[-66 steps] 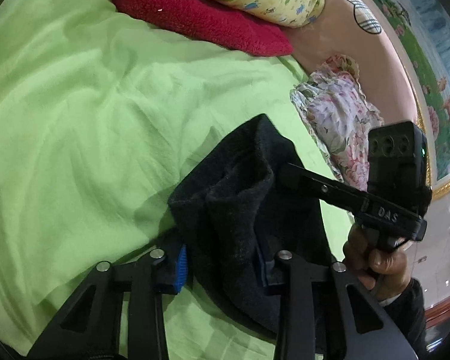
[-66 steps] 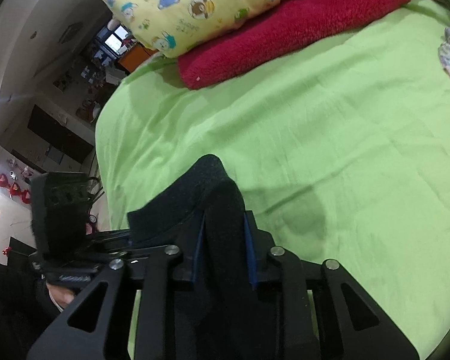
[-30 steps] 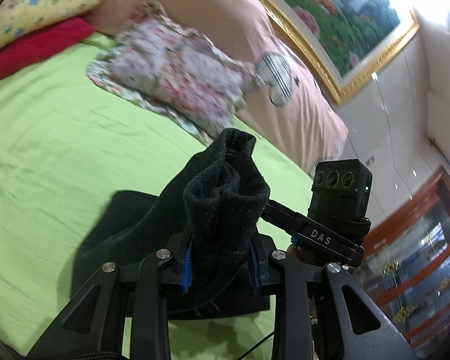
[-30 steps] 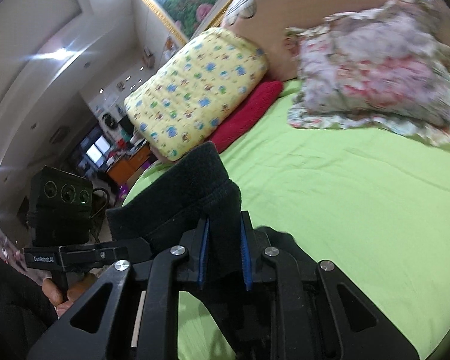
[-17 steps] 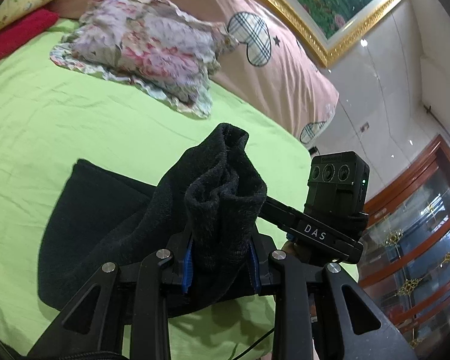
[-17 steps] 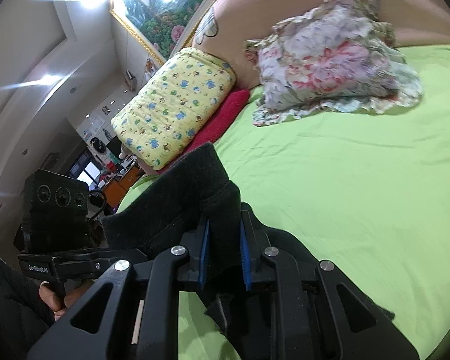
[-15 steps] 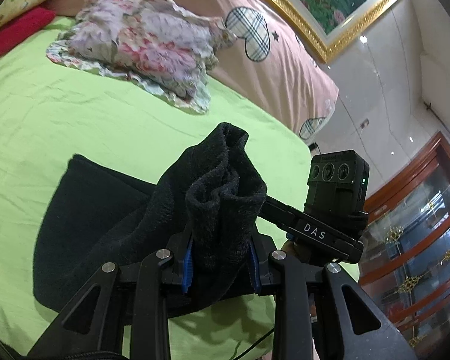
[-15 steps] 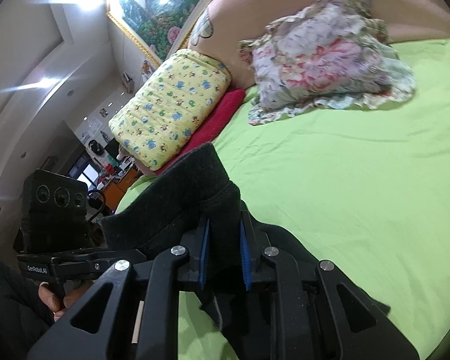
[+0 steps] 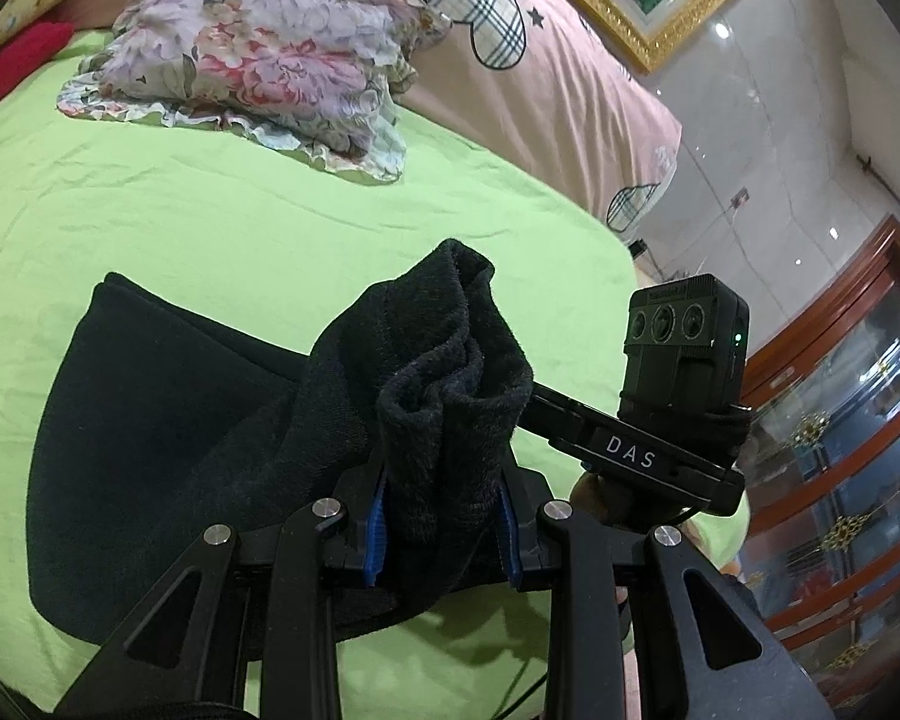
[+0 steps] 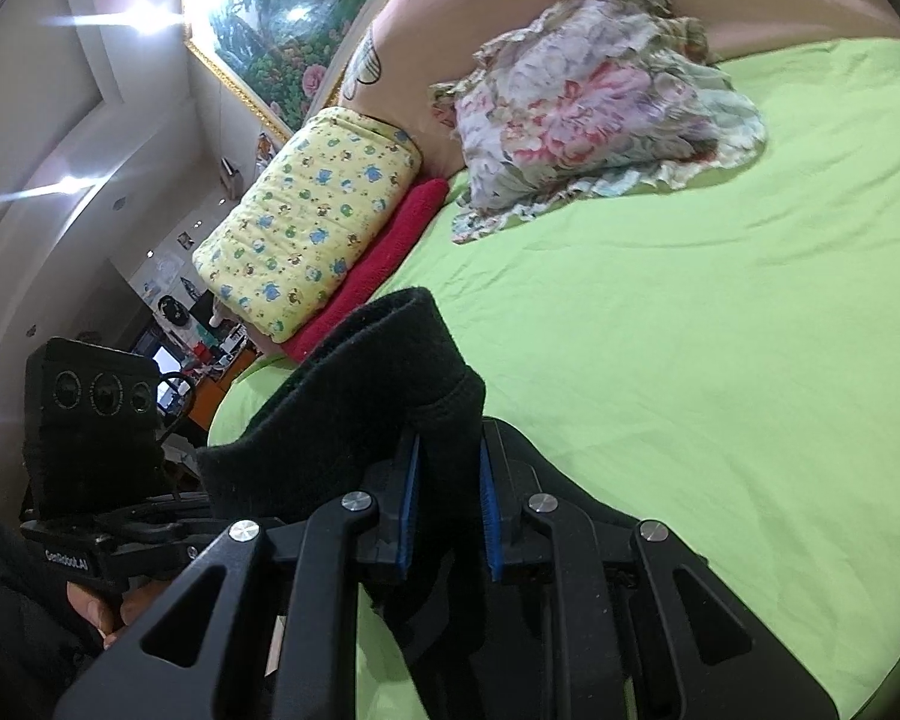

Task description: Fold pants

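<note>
Now both grippers grip the same dark garment over a bed. The left gripper (image 9: 441,531) has its jaws clenched on a bunched fold of the black pants (image 9: 168,432), whose thick fleecy cloth rises in a crumpled peak above the blue pads (image 9: 377,531). From that peak the pants slope down and to the left, and their far part lies spread flat on the green bedsheet (image 9: 240,222), its far-left corner lying smooth. The right gripper (image 10: 447,516) likewise has its jaws closed tight on the pants (image 10: 384,384), with a fold standing up between its blue pads (image 10: 411,510) and the cloth running off to the left toward the other tool. In the left wrist view the right gripper's camera block (image 9: 684,348) shows just to the right of the held peak, with a hand (image 9: 600,495) under it; in the right wrist view the left gripper's camera block (image 10: 90,408) sits at the left, above a hand (image 10: 99,606) and a dark sleeve (image 10: 6,600). At the far end of the bed lie a floral pillow (image 9: 252,54), a yellow patterned pillow (image 10: 312,216) on a red blanket (image 10: 384,258), and a pink headboard cushion (image 9: 540,78) with plaid hearts. A gilt-framed painting (image 10: 294,6) hangs above, and a wooden glass cabinet (image 9: 840,480) stands at the right.
</note>
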`<state>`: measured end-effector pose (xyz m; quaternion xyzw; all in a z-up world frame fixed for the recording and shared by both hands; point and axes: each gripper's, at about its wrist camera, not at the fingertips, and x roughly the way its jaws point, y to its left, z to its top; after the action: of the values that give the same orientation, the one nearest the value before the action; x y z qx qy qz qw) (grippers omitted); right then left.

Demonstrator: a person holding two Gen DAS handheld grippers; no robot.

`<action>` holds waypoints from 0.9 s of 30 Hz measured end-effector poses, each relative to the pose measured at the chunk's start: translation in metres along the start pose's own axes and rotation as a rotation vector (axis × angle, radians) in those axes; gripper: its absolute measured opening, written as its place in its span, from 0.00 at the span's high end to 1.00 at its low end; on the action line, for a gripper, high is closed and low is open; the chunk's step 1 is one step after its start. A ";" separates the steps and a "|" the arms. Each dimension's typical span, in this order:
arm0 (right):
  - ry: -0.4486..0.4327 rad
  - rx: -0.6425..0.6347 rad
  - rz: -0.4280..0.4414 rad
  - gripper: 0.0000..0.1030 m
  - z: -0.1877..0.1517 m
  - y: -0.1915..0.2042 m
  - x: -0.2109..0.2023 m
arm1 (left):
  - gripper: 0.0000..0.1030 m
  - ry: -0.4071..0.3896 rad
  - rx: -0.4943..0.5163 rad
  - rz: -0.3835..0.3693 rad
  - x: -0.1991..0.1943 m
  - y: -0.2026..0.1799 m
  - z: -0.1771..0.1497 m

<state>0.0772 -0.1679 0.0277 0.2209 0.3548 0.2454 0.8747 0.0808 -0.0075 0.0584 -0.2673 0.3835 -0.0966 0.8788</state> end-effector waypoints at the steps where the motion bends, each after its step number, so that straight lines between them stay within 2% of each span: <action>1: 0.001 0.004 -0.003 0.81 -0.002 -0.002 0.000 | 0.72 0.003 0.005 0.005 0.002 -0.001 -0.001; 8: 0.003 0.023 -0.016 0.81 -0.010 -0.014 0.000 | 0.72 0.010 0.045 0.044 0.018 -0.006 -0.008; 15: 0.008 0.028 -0.034 0.81 -0.014 -0.019 -0.001 | 0.72 0.024 0.063 0.049 0.025 -0.007 -0.013; 20: 0.001 0.061 -0.078 0.81 -0.018 -0.027 -0.010 | 0.70 0.060 0.063 0.050 0.035 -0.008 -0.017; 22: -0.013 0.087 -0.091 0.81 -0.019 -0.032 -0.018 | 0.67 0.067 0.065 0.050 0.037 -0.007 -0.018; 25: -0.056 0.105 -0.135 0.81 -0.022 -0.033 -0.035 | 0.58 0.080 0.065 0.032 0.039 -0.008 -0.021; 27: -0.077 0.118 -0.153 0.81 -0.024 -0.032 -0.044 | 0.47 0.087 0.065 0.016 0.040 -0.010 -0.023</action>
<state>0.0408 -0.2133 0.0163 0.2537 0.3505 0.1476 0.8894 0.0918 -0.0398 0.0264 -0.2310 0.4202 -0.1136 0.8702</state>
